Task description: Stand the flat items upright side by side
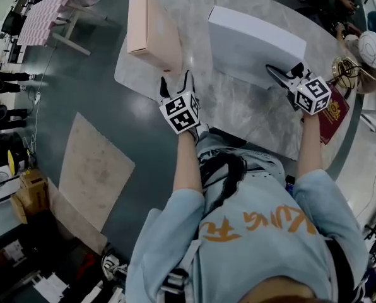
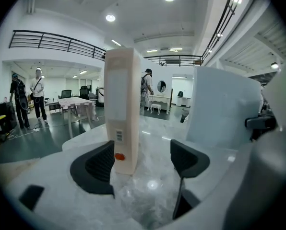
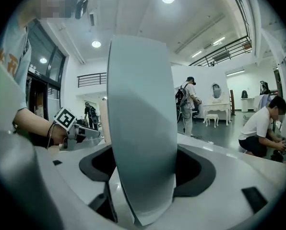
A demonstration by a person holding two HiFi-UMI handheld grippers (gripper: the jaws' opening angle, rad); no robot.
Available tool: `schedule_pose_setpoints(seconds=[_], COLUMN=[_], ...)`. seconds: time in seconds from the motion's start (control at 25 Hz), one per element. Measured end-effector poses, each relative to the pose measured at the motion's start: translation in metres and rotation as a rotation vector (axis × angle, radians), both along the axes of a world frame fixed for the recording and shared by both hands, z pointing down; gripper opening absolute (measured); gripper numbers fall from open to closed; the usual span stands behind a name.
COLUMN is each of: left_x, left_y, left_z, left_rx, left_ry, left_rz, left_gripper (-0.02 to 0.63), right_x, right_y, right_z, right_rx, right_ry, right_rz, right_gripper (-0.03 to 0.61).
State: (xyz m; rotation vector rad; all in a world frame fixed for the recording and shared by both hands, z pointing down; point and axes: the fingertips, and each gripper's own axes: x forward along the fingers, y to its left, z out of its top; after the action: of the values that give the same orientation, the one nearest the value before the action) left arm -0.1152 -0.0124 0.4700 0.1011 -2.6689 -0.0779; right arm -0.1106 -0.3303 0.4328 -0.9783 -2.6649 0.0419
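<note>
Near the left edge of the table (image 1: 238, 115) the pink box (image 1: 153, 30) stands upright, unheld, before the left gripper (image 1: 176, 84) with jaws spread; the right gripper (image 1: 286, 73) clamps the white box (image 1: 251, 43) at its near end. Both seem stiff and light: hold the narrow ends.

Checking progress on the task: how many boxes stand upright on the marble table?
2. The pink box stands near the table's left edge; the white box stands to its right, mid-table. None seems hidden.
</note>
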Motion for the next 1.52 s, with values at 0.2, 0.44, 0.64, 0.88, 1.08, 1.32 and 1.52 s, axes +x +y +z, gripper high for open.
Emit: schedule_pose_setpoints(seconds=[0.2, 0.44, 0.64, 0.88, 1.08, 1.32, 1.52], left_x=[-0.024, -0.052, -0.067, -0.079, -0.084, -0.093, -0.097], left_y=[0.021, 0.045, 0.046, 0.056, 0.046, 0.038, 0.034], left_z=[0.007, 0.018, 0.025, 0.036, 0.046, 0.047, 0.047], left_rx=[0.006, -0.029, -0.019, -0.022, -0.018, -0.04, -0.047], left_ry=[0.018, 0.058, 0.078, 0.109, 0.118, 0.081, 0.075], left_rz=[0.052, 0.093, 0.197, 0.283, 0.36, 0.384, 0.386], left_gripper=[0.39, 0.427, 0.436, 0.445, 0.448, 0.454, 0.41], right_x=[-0.009, -0.022, -0.026, -0.027, -0.02, -0.004, 0.012], right_y=[0.018, 0.04, 0.06, 0.082, 0.081, 0.059, 0.046], right_z=[0.0, -0.007, -0.007, -0.012, -0.015, -0.019, -0.016], right_rx=[0.015, 0.025, 0.072, 0.13, 0.181, 0.253, 0.235], right_ry=[-0.014, -0.032, -0.04, -0.031, -0.04, -0.039, -0.021], right_rz=[0.096, 0.22, 0.316, 0.449, 0.593, 0.846, 1.045], right_gripper=[0.345, 0.344, 0.342, 0.341, 0.336, 0.336, 0.336])
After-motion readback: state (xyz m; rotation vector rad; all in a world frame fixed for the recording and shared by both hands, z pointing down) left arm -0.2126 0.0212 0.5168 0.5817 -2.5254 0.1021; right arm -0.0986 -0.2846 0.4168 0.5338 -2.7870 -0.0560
